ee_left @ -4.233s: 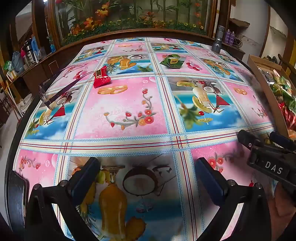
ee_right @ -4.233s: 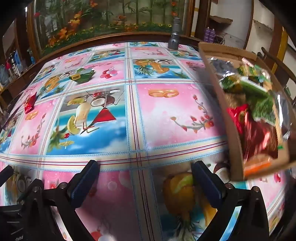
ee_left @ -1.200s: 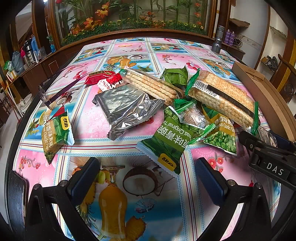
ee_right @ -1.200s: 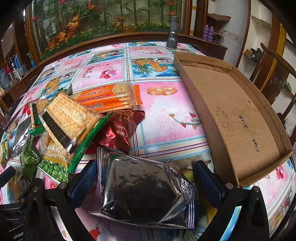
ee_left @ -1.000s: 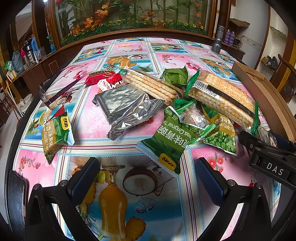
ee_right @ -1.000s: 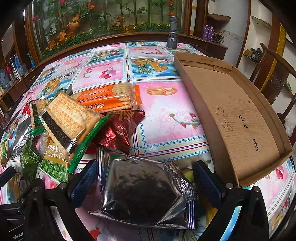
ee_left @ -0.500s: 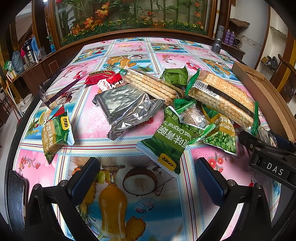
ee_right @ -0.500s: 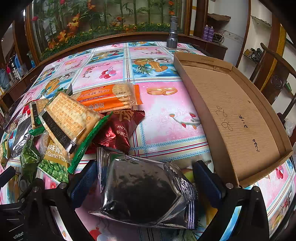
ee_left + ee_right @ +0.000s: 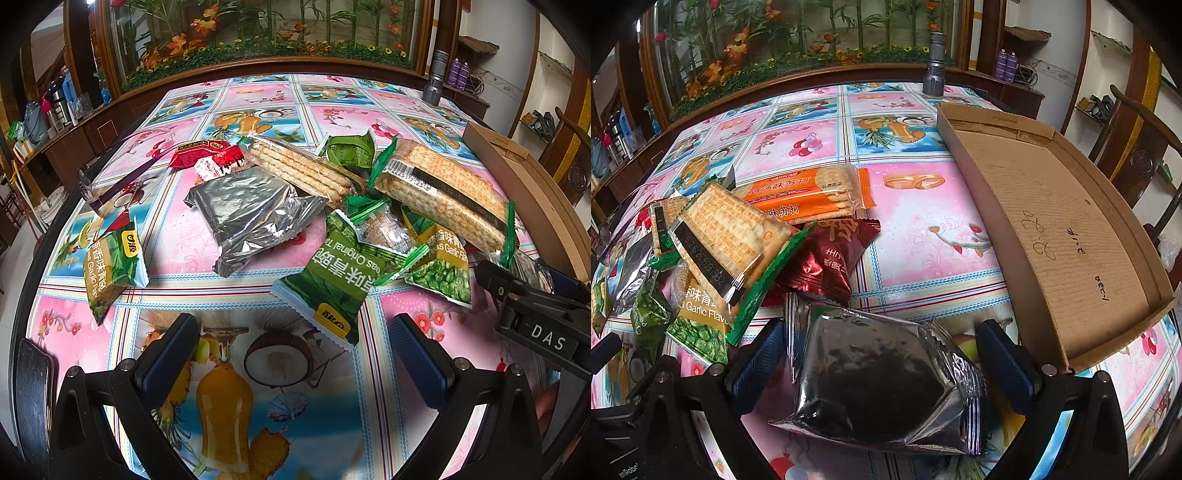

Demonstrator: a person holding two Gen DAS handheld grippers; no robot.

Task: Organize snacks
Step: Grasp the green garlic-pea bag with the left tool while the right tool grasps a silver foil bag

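Glossy printed oilcloth covers the desk [image 9: 266,254], pink and blue squares with fruit and flower pictures.

Left wrist view, left to right: a small green garlic pea packet [image 9: 110,266] lies alone near the desk's left edge. A red crinkly candy wrapper [image 9: 201,153] sits farther back. A flat silver foil packet [image 9: 251,214] lies mid-desk, creased and shiny. Behind it is a clear-wrapped stack of ridged crackers [image 9: 299,168]. A green original-flavour pea packet [image 9: 332,280] lies nearest the left hand-held gripper [image 9: 291,354], whose blue ribbed pads stand wide apart over bare oilcloth, holding nothing. A large soda cracker pack [image 9: 443,195] with serrated green ends rests on top of the pile.

Right wrist view: the same pile sits left. An orange cracker pack [image 9: 812,194] lies flat behind a dark red foil pouch [image 9: 829,260]. A second silver foil packet [image 9: 882,380], puffy and wrinkled, lies between the spread fingers of the right hand-held gripper [image 9: 882,365]; the pads are apart from it, not clamping. An empty shallow corrugated cardboard tray [image 9: 1052,221] lies along the desk's right edge, with pen marks on its floor.
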